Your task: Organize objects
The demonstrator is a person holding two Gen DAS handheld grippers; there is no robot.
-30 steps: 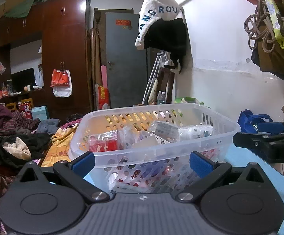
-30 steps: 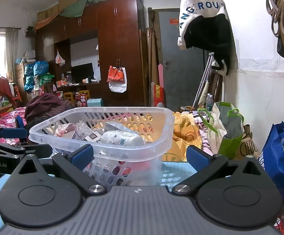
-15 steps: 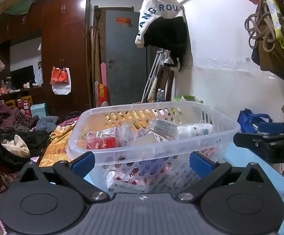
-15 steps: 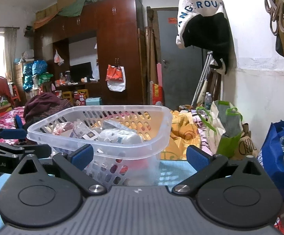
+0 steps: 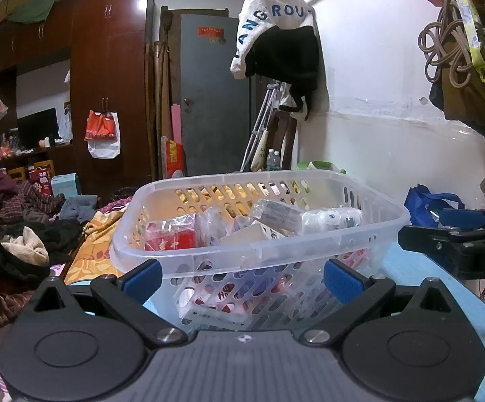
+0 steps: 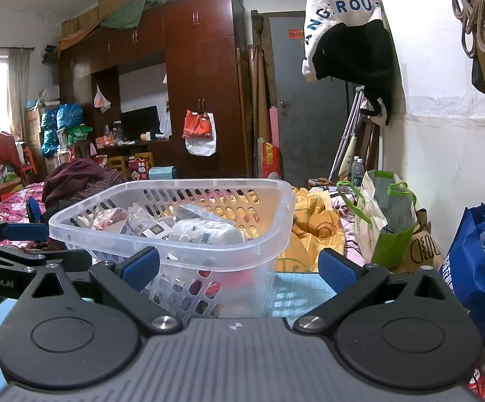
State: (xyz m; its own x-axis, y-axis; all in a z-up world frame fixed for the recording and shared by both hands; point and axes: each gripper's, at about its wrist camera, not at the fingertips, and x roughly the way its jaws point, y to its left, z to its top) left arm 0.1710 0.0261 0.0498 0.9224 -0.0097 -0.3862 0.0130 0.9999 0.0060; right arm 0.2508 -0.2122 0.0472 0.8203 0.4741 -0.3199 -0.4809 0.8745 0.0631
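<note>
Two grippers face one clear plastic basket (image 5: pixel 259 254) that stands on a light blue tabletop (image 6: pixel 296 288). The left gripper (image 5: pixel 242 276) has its blue-padded fingers spread wide, released and empty, with the basket's near wall just beyond and between them. The right gripper (image 6: pixel 239 268) is likewise spread and holds nothing; in its view the basket (image 6: pixel 175 234) sits ahead and to the left, and its left finger overlaps the basket's lower wall, though contact cannot be judged. Each gripper shows at the edge of the other's view, on opposite sides of the basket.

Inside the basket lie a red packet (image 5: pixel 170 238), a wrapped white bundle (image 6: pixel 207 232) and small boxes in clear film.

Behind the table the room is crowded. A dark red wardrobe (image 6: pixel 202 83) fills the back wall, an orange-and-white plastic bag (image 6: pixel 199 132) hanging from its handle. A grey door (image 5: pixel 214 100) stands beside it. A white-and-black garment (image 5: pixel 276 37) hangs on the white wall. Heaped clothes (image 5: pixel 18 234) lie to the left, a green-handled bag (image 6: pixel 385 221) and a blue bag (image 6: pixel 477 261) to the right.
</note>
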